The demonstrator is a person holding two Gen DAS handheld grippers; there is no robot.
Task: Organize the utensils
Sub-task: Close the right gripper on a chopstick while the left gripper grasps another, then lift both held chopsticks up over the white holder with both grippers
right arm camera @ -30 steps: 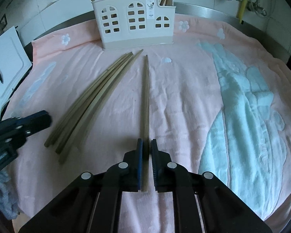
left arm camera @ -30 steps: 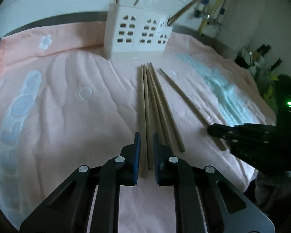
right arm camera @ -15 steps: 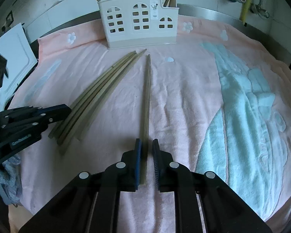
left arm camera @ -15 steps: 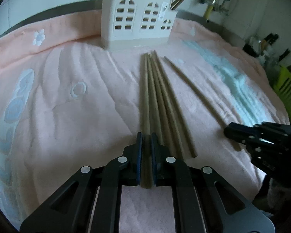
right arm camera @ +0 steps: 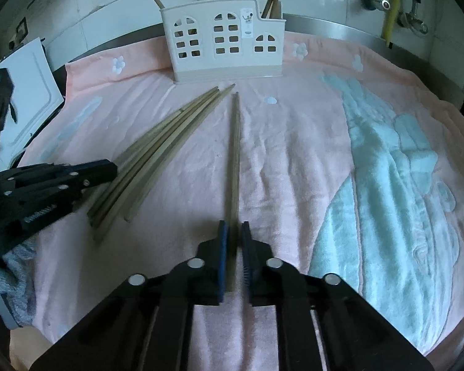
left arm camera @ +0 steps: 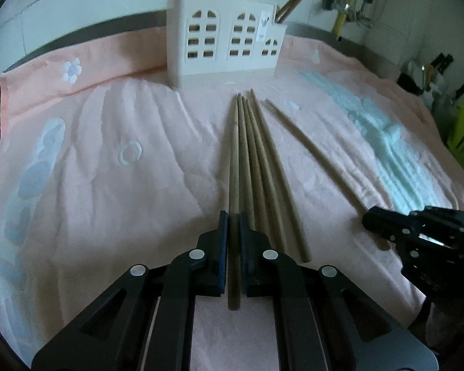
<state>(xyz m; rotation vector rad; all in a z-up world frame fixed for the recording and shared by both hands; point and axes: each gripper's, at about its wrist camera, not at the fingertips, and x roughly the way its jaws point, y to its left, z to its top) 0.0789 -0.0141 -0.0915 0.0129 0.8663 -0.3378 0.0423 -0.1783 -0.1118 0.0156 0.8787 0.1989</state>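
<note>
So I've got a chopstick in each tool right now. The left tool (left arm camera: 232,232) is clamped tight on the thick end of the leftmost chopstick (left arm camera: 234,167) in the bundle of chopsticks (left arm camera: 263,170) lying side by side on the pink towel (left arm camera: 123,201). The right tool (right arm camera: 233,241) has its pads squeezed shut on the single chopstick (right arm camera: 235,154) that sits apart from the bundle, to its right. Both sticks still lie flat on the towel, thin tips pointing at the white house-shaped utensil holder (right arm camera: 225,43) at the back of the bench.

I'd guess grabbing near the butt ends makes sense, since the tips stay free to drop into the holder's top. A few chopsticks already stand in it, leaning out at angles. The towel probably keeps the sticks from rolling around and gives a little so the pads can get under them.

Around the edges: a yellow pipe (right arm camera: 393,3) on the tiled wall and a white panel (right arm camera: 27,92) off to the left.
</note>
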